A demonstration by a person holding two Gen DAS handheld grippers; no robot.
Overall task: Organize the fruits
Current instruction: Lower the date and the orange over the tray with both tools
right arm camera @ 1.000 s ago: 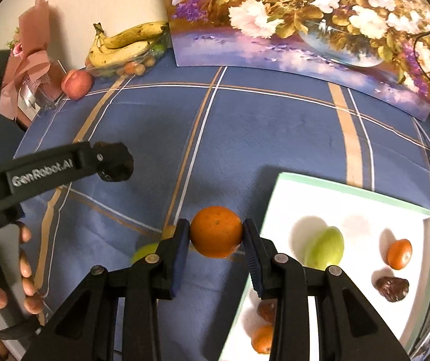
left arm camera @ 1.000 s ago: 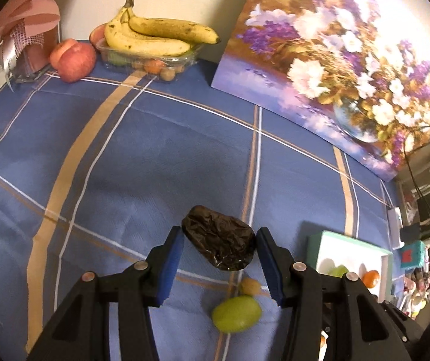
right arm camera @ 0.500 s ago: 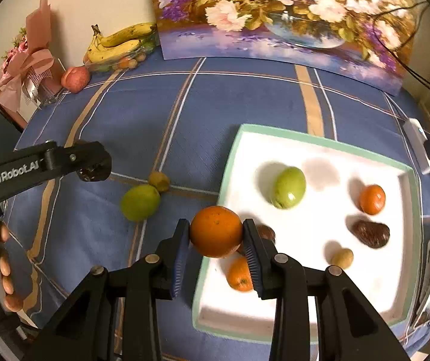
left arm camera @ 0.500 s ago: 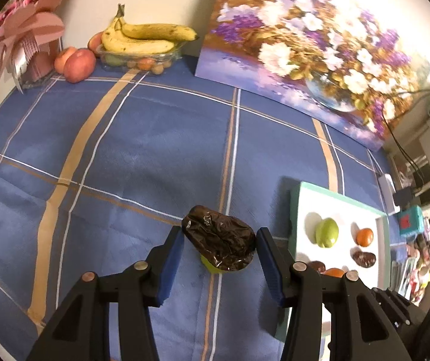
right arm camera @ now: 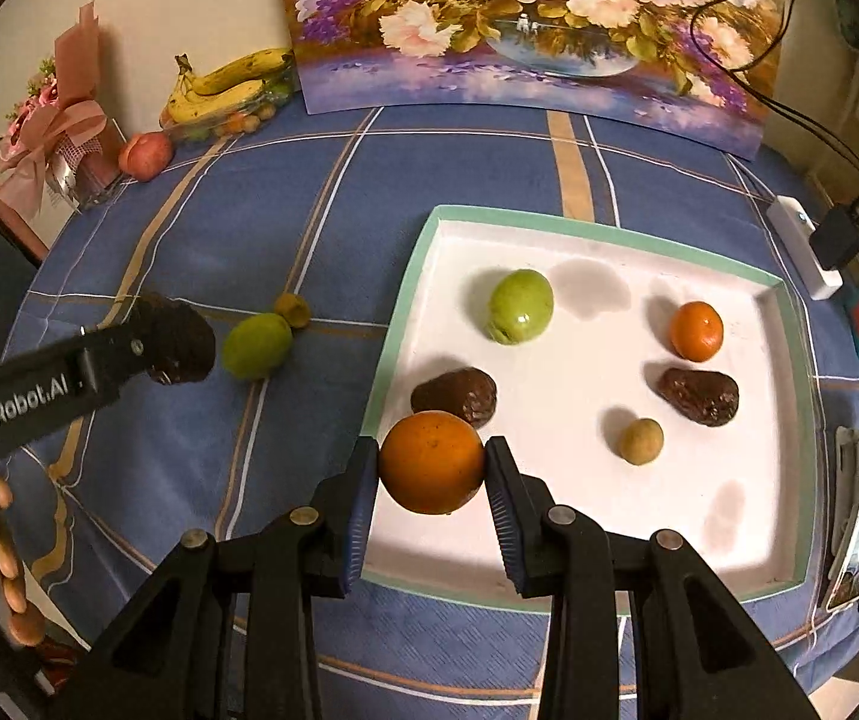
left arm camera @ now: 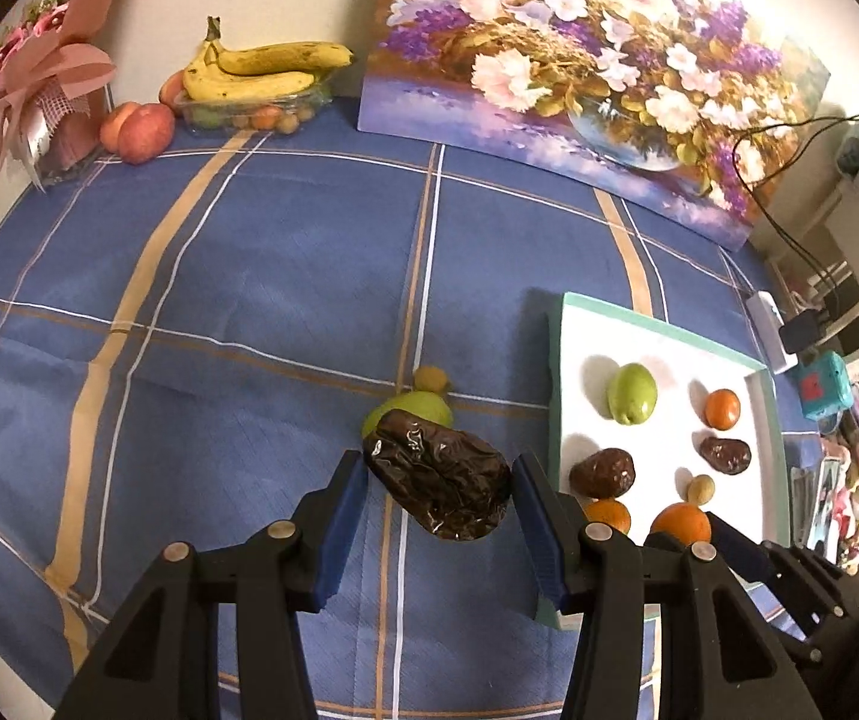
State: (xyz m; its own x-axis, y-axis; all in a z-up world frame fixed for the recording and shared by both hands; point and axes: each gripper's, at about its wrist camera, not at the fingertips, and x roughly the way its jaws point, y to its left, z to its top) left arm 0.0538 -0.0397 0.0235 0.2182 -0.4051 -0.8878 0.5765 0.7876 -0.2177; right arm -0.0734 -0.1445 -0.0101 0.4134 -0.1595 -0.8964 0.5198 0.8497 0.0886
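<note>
My left gripper (left arm camera: 438, 495) is shut on a dark wrinkled fruit (left arm camera: 438, 489) and holds it above the blue cloth, left of the white tray (left arm camera: 555, 384). Under it lie a green fruit (left arm camera: 423, 405) and a small yellow-brown fruit (left arm camera: 431, 378). My right gripper (right arm camera: 432, 468) is shut on an orange (right arm camera: 432, 462) over the tray's (right arm camera: 405, 312) near-left corner. The tray holds a green fruit (right arm camera: 520, 306), a small orange (right arm camera: 696, 331), two dark fruits (right arm camera: 455, 396) (right arm camera: 699, 395) and a small tan fruit (right arm camera: 641, 441). The left gripper with its dark fruit (right arm camera: 180, 342) shows at the right wrist view's left.
Bananas on a clear fruit box (left arm camera: 255, 90) and peaches (left arm camera: 141, 129) stand at the back left beside a pink bouquet (left arm camera: 39, 90). A flower painting (left arm camera: 597, 78) leans on the wall. A power strip with cables (right arm camera: 801, 246) and clutter lie right of the tray.
Both grippers have risen and moved right toward the tray with their fruits held. The orange went from over the cloth to over the tray's near-left corner.
</note>
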